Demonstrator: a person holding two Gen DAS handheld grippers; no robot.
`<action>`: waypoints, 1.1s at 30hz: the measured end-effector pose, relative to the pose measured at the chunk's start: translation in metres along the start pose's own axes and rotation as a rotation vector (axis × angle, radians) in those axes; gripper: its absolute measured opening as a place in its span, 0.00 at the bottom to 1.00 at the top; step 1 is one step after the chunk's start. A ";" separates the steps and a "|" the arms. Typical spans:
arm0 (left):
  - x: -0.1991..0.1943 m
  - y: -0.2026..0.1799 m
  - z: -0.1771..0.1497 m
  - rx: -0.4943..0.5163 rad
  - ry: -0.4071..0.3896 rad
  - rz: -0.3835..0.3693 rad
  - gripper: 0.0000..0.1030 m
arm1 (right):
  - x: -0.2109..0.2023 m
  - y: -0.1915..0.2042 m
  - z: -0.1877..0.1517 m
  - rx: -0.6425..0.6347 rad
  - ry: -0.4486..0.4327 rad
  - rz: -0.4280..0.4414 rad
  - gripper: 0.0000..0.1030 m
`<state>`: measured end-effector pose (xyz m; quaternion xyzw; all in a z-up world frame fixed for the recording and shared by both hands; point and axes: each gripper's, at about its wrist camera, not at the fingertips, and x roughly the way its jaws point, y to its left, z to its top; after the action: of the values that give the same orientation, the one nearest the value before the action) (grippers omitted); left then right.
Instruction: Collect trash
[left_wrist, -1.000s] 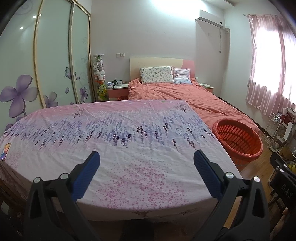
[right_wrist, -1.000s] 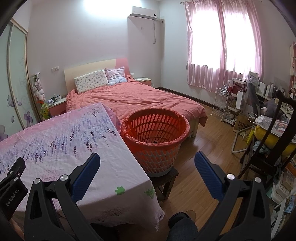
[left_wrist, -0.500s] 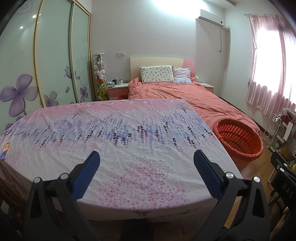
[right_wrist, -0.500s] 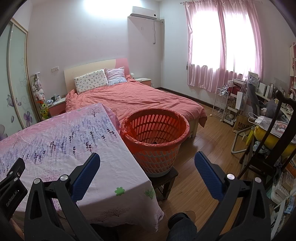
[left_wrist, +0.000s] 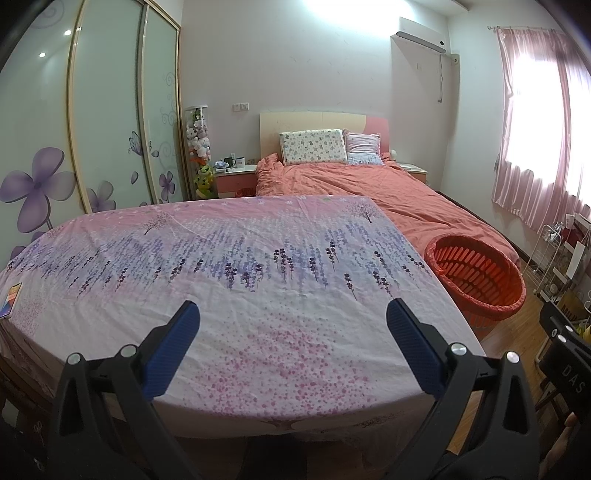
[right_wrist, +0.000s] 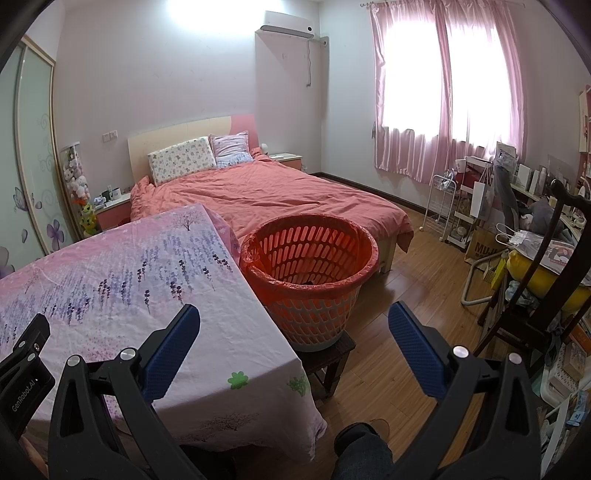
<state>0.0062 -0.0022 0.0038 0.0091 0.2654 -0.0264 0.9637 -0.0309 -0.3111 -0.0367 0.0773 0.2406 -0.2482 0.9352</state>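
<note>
An orange slatted basket (right_wrist: 309, 258) lined with an orange bag stands on a low dark stool (right_wrist: 328, 354) at the table's right end; in the left wrist view the basket (left_wrist: 476, 273) sits at the right. Something dark lies at its bottom, mostly hidden. My left gripper (left_wrist: 291, 332) hangs open over the near edge of the table with its pink flowered cloth (left_wrist: 236, 266), nothing between its blue pads. My right gripper (right_wrist: 293, 334) is open too, in front of the basket, above the table's corner. No loose trash shows on the cloth.
A phone (left_wrist: 10, 299) lies at the table's far left edge. Behind are a bed with an orange cover (right_wrist: 280, 199), a wardrobe (left_wrist: 92, 122), a nightstand (left_wrist: 236, 177). On the right stand a dark wooden chair (right_wrist: 532, 295), a wire rack (right_wrist: 443, 206) and cluttered shelves. A person's knee (right_wrist: 364, 454) is below.
Both views have shifted very slightly; the grippers stay open and nothing on the table or in the basket has moved.
</note>
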 end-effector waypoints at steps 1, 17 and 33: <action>0.001 0.000 0.000 0.000 0.000 0.000 0.96 | 0.000 0.000 0.001 0.000 0.001 0.000 0.98; 0.001 0.000 -0.001 0.002 0.003 -0.002 0.96 | 0.001 -0.001 0.000 0.001 0.001 -0.001 0.98; 0.004 0.003 -0.005 -0.002 0.007 0.007 0.96 | 0.001 -0.002 0.001 0.001 0.004 -0.001 0.98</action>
<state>0.0078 0.0012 -0.0026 0.0092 0.2686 -0.0229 0.9629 -0.0307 -0.3133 -0.0369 0.0782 0.2423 -0.2488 0.9345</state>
